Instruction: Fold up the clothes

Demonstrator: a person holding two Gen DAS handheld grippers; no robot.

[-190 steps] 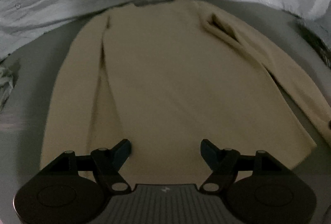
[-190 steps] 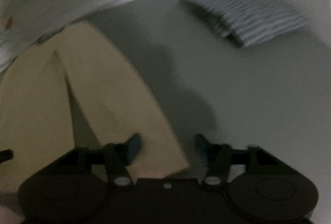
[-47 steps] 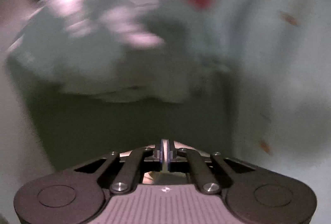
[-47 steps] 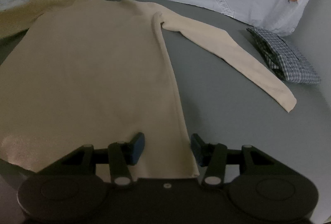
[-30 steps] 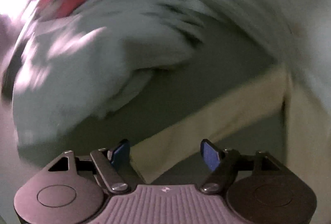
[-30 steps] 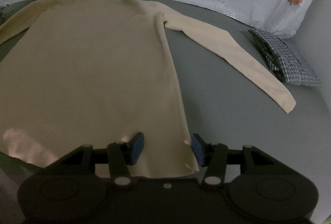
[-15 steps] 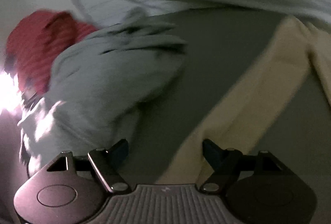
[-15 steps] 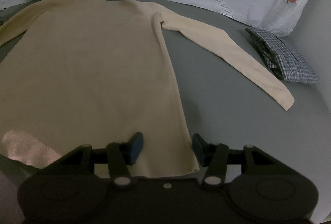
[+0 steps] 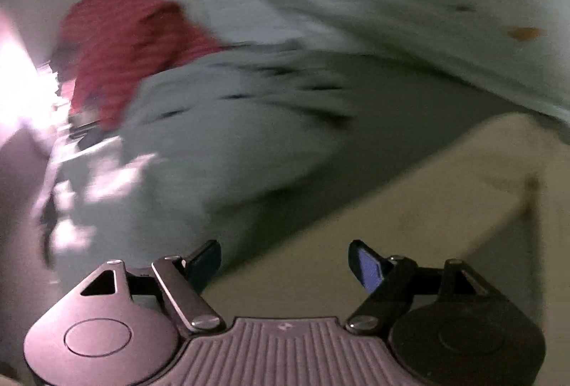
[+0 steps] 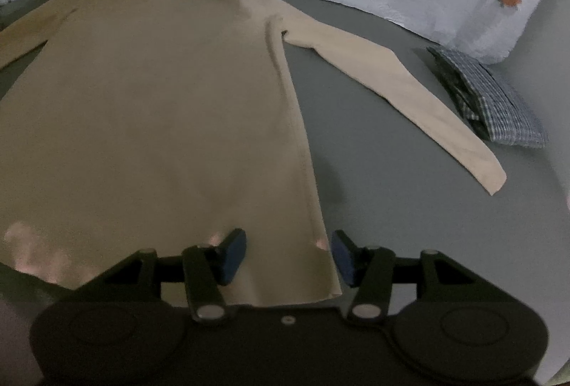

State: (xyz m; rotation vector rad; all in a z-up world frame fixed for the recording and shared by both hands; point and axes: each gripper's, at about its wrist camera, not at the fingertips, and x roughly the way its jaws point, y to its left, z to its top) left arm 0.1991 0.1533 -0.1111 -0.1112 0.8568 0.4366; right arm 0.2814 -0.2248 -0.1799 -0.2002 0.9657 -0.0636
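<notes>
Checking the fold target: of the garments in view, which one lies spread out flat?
The cream long-sleeved top, flat with sleeves out. The checked shirt is folded; the grey garment and red one lie heaped.

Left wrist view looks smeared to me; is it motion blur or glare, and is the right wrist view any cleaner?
Left wrist: heavy motion blur smears the grey pile and red cloth, with blown-out glare at the left edge. Right wrist: dim but much sharper; the cream shirt and checked cloth read clearly, edges bent by the fisheye.
</notes>
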